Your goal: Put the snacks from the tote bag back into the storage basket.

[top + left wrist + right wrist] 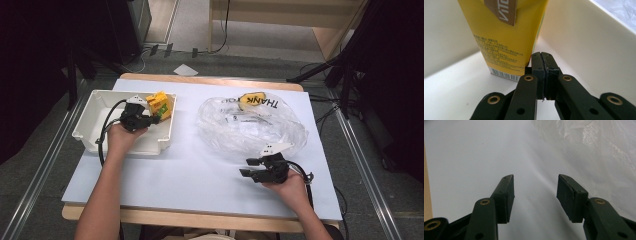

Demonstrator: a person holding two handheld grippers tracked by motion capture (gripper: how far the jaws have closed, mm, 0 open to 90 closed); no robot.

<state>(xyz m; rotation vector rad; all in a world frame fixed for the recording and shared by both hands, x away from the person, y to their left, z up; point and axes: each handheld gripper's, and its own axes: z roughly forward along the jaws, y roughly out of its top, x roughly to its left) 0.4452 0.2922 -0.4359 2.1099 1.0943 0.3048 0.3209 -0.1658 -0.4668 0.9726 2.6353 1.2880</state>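
A yellow drink carton (160, 104) stands in the far right corner of a white bin (95, 112). My left gripper (154, 119) is inside the bin, right beside the carton. In the left gripper view its pads (537, 63) are pressed together with nothing between them, and the carton (501, 37) stands just to their left. A crumpled clear plastic bag (250, 125) with a yellow "THANK YOU" print lies on the table's right half. My right gripper (248, 167) rests near the bag's front edge, open, over bare tabletop (534, 195).
A white sheet (190, 165) covers the table, with its wooden edge along the front. The bin's walls (586, 42) close in around the left gripper. Cables and dark stands lie on the floor beyond the table.
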